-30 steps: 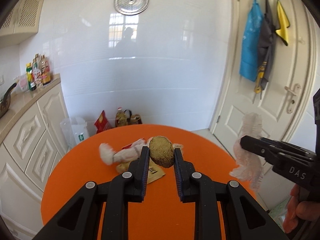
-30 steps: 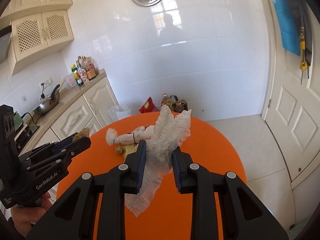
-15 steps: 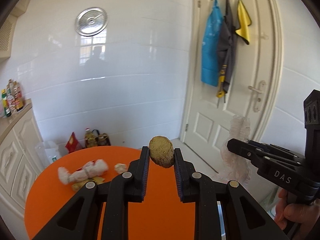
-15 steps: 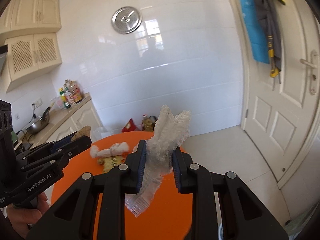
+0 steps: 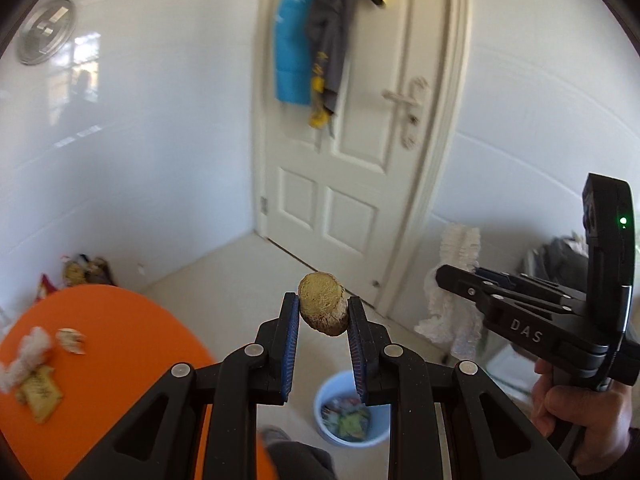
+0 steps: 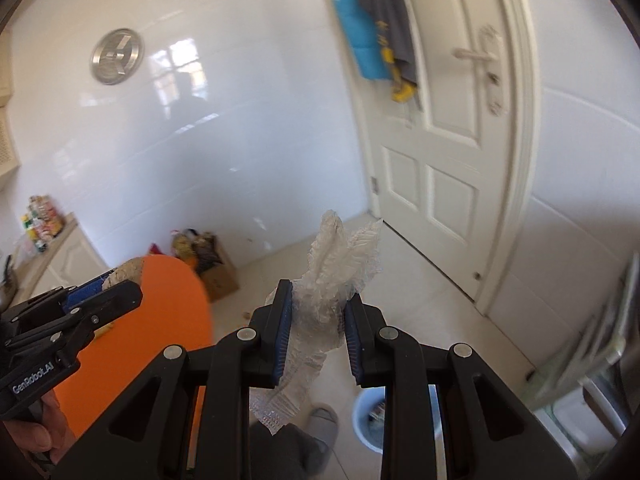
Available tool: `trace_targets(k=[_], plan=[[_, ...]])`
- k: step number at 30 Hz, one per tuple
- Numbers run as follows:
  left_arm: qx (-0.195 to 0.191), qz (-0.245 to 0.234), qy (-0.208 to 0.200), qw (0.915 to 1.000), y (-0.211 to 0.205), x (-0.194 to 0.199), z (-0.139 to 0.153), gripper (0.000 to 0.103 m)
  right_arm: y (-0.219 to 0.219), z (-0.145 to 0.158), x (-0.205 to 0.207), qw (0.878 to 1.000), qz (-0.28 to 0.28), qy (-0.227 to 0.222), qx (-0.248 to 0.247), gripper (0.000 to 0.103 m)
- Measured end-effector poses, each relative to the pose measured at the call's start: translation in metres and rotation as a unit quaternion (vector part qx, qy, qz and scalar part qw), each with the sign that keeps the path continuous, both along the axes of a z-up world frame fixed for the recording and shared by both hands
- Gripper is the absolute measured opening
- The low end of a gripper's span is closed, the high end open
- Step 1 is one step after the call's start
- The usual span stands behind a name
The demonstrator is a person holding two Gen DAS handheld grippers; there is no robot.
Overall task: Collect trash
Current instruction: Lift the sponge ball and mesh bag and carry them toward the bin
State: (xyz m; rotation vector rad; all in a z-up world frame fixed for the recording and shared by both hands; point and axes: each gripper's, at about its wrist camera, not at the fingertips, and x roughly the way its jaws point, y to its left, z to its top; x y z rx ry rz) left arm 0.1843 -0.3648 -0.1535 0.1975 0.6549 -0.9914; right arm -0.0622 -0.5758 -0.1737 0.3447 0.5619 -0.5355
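Observation:
My left gripper is shut on a brown, round chunk of food scrap, held in the air past the orange table's edge. My right gripper is shut on a crumpled clear plastic wrapper that hangs down between its fingers. A light blue bin with colourful trash inside stands on the floor below both grippers; the right wrist view shows the bin partly hidden behind a finger. In the left wrist view the right gripper appears at the right with the wrapper.
The round orange table lies to the left with white tissue, a shell scrap and a yellow wrapper on it. A white door with hanging cloths faces me. A person's slippered foot stands by the bin.
Both grippers have swung right, away from the table and toward the door, still holding their items. The blue bin on the floor has come into view below them.

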Motion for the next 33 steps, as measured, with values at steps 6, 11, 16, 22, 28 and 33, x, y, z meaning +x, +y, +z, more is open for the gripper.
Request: trace_targets(k=[6, 11, 16, 22, 28, 33], plan=[[0.057, -0.055, 0.073, 0.9942, -0.048, 0.003, -0.06, 0.02, -0.06, -0.062, -0.022, 0.996, -0.052, 0.05, 0.051, 0.024], [0.107, -0.082, 0.111, 0.9847, -0.074, 0.007, -0.102, 0.02, -0.095, -0.121, -0.027, 0.988, -0.075, 0.091, 0.103, 0.024], [0.159, -0.091, 0.149, 0.9717, -0.095, 0.018, -0.143, 0.02, -0.124, -0.179, -0.025, 0.976, -0.086, 0.126, 0.154, 0.024], [0.199, -0.089, 0.203, 0.9546, -0.109, 0.038, -0.181, 0.021, -0.15, -0.221, -0.023, 0.965, -0.098, 0.143, 0.197, 0.027], [0.233, -0.078, 0.21, 0.9464, -0.122, 0.053, -0.197, 0.066, -0.164, -0.242, -0.022, 0.957, -0.107, 0.153, 0.221, 0.043], [0.244, -0.064, 0.204, 0.946, -0.151, 0.064, -0.184, 0.073, -0.164, -0.244, -0.018, 0.959, -0.113, 0.149, 0.212, 0.084]])
